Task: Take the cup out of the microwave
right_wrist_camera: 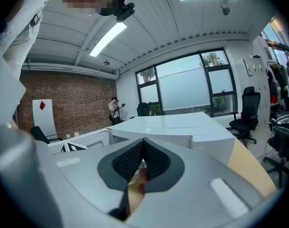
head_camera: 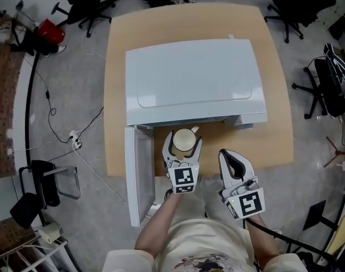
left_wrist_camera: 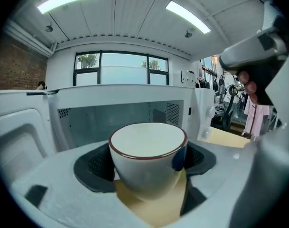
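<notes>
- The left tool (head_camera: 183, 145) is pinching the cup (left_wrist_camera: 148, 156). One dark pad presses each side, and the cup stands upright between them.
- The cup is outside the microwave (head_camera: 195, 81), just in front of its open mouth, over the narrow strip of bench (head_camera: 116, 95) along the microwave's front.
- The door (head_camera: 139, 177) is swung wide from the microwave's front left corner and juts past the bench's front edge. It stands just left of the left tool and walls in that side.
- Right of the cup, open bench shows along the microwave's front as far as the right tool (head_camera: 232, 158).
- The right tool's jaws are pressed together with nothing between them. It sits off the microwave's front right corner, near the bench's front edge and apart from the cup.
- Both forearms reach from the body toward the microwave's front, with the marker cubes facing up.
- Only the left gripper view shows the grey cavity (left_wrist_camera: 120, 115) behind the cup, the cup's dark red rim, and fingers (left_wrist_camera: 248, 85) wrapped on the right tool.
- Only the right gripper view shows the microwave's flat top from low down, with a brick wall (right_wrist_camera: 68, 103) and a standing person (right_wrist_camera: 114, 109) beyond it.
- Only the head view shows the bench's whole outline.
</notes>
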The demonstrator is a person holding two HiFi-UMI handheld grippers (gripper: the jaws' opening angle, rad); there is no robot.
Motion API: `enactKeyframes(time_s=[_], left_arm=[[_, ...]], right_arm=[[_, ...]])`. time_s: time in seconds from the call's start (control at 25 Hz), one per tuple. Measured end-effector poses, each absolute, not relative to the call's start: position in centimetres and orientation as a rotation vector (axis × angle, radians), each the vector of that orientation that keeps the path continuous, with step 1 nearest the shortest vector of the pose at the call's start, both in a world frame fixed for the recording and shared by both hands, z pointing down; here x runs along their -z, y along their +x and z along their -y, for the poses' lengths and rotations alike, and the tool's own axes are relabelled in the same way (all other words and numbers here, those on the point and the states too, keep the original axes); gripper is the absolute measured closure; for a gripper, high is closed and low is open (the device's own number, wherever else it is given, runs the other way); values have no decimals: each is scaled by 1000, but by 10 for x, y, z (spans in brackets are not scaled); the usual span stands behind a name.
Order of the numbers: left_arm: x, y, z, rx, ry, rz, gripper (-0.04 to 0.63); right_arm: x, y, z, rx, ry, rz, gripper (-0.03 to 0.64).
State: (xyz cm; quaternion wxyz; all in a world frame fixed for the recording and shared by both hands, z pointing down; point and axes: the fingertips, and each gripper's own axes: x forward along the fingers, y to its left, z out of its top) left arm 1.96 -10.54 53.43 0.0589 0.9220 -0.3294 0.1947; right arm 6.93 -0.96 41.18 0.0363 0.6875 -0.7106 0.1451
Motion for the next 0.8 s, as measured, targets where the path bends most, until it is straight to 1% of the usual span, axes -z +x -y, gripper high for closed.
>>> enactKeyframes(time_s=[0.4, 0.6, 0.8], left_arm=[[-463, -23, 54, -486, 2733, 1010, 198], [-435, -30, 42, -456, 2781, 981, 198], [-408, -31, 38, -338, 2824, 1001, 198]], right_arm=[[-400, 68, -2, -431, 2171, 2161, 609], [-398, 64, -3, -414, 2176, 2171, 609], [-394, 66, -5, -404, 2190, 2165, 609]])
